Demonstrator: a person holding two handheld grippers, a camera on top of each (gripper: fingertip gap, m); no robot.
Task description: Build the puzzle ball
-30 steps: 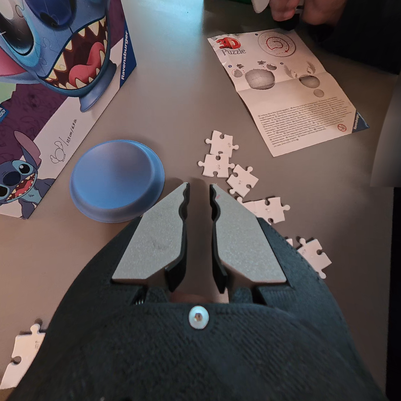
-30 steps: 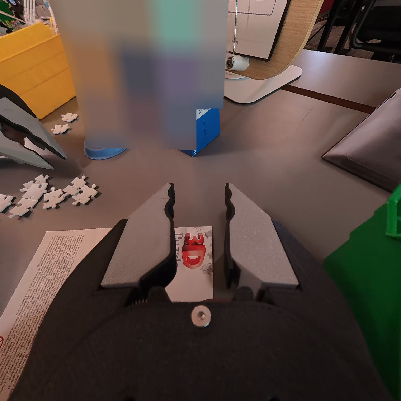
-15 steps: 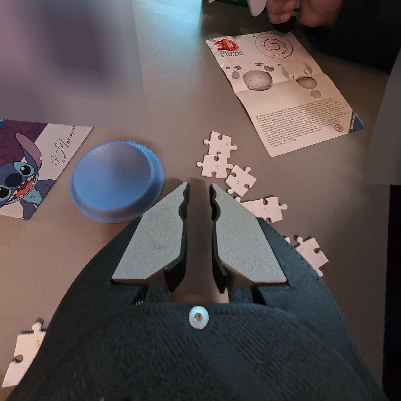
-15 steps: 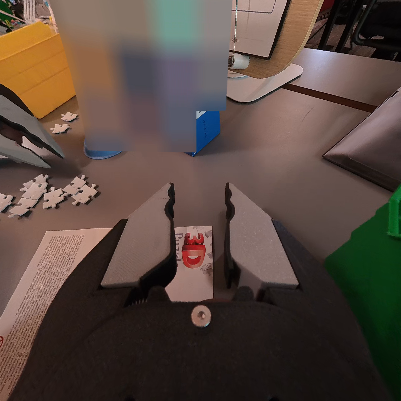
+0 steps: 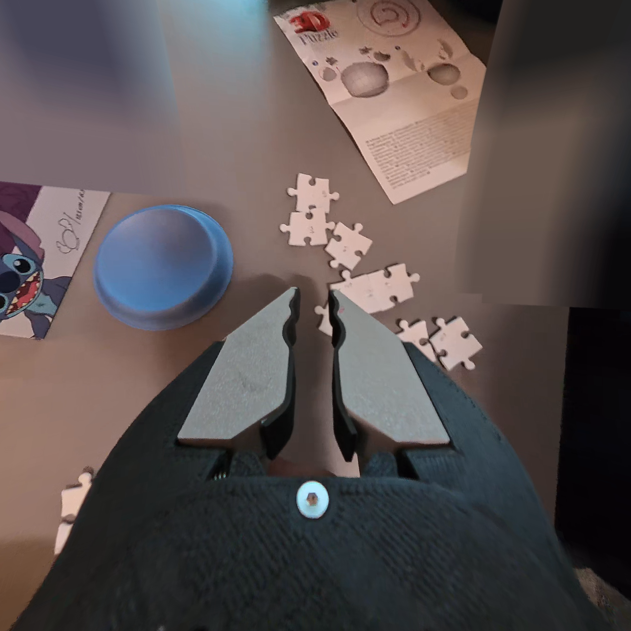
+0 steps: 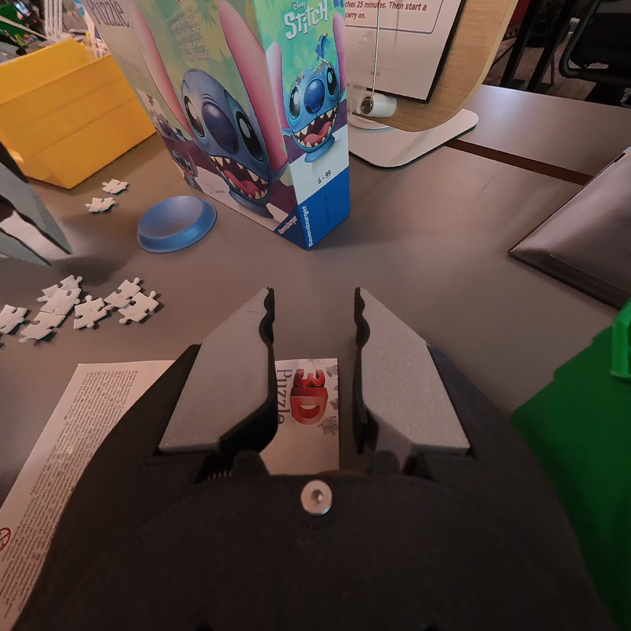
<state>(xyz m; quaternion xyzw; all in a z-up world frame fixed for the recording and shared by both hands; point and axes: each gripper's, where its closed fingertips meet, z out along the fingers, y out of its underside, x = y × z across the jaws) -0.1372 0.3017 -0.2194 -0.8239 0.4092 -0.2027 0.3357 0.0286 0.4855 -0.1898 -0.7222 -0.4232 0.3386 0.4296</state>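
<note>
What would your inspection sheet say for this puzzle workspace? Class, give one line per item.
Surface: grey table, dull and flat.
Job's things: white puzzle pieces loose, blank side up; blue stand; instruction sheet unfolded.
Clutter: puzzle box upright; yellow bin; green object.
Grippers: left gripper open, empty, tips near the pieces; right gripper open, empty, above the sheet.
Cables: nothing seen.
Surroundings: curved wooden sign stand; chairs behind.

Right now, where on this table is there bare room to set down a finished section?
Free: the grey stretch between the puzzle box, the right gripper and the dark slab. Crowded: the white pieces beside the blue stand, under the left gripper, and the leaflet.
</note>
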